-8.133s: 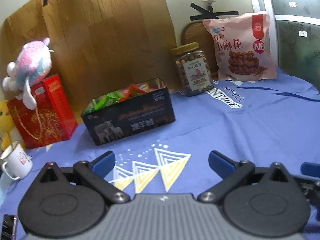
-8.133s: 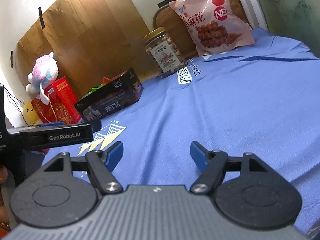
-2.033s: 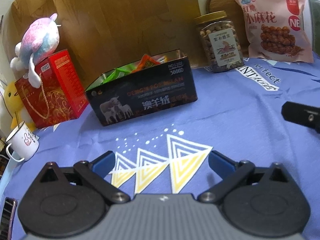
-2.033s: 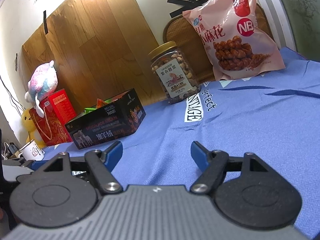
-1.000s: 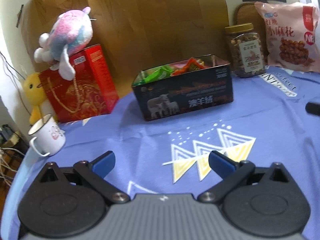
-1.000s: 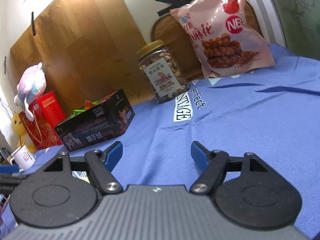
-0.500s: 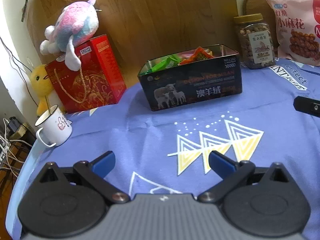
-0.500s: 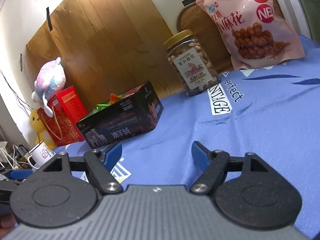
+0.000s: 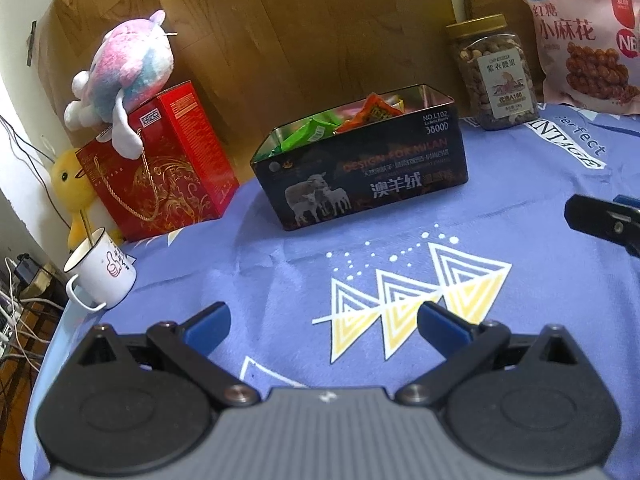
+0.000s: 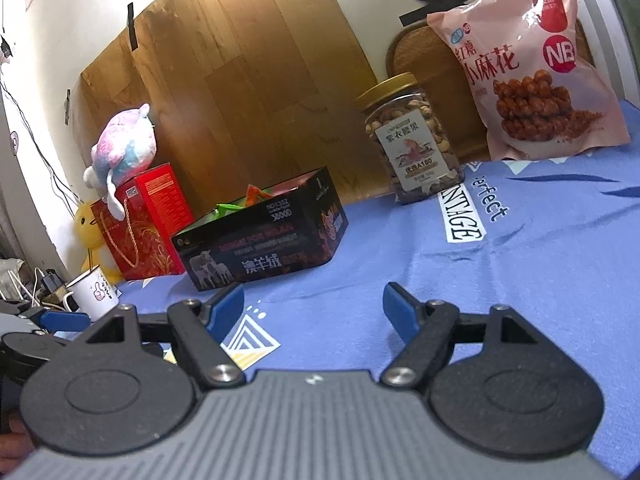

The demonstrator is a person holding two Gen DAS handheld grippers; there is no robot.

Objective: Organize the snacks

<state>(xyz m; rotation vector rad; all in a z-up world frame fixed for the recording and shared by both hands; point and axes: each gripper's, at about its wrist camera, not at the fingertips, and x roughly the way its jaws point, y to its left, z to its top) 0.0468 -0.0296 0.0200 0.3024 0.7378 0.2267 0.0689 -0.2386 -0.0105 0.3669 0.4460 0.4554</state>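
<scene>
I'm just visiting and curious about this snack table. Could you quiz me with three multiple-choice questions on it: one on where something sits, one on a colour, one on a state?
1. Where is the pastel plush toy?
A. inside the tin
B. on top of the red gift box
C. on the nut jar

2. What colour is the nut jar's lid?
A. gold
B. green
C. white

3. How is the dark tin?
A. lidded shut
B. tipped over
C. open, with snack packets inside

Answers: 1 B, it lies across the box's top. 2 A, the lid is gold. 3 C, green and orange packets show above the rim.
</scene>
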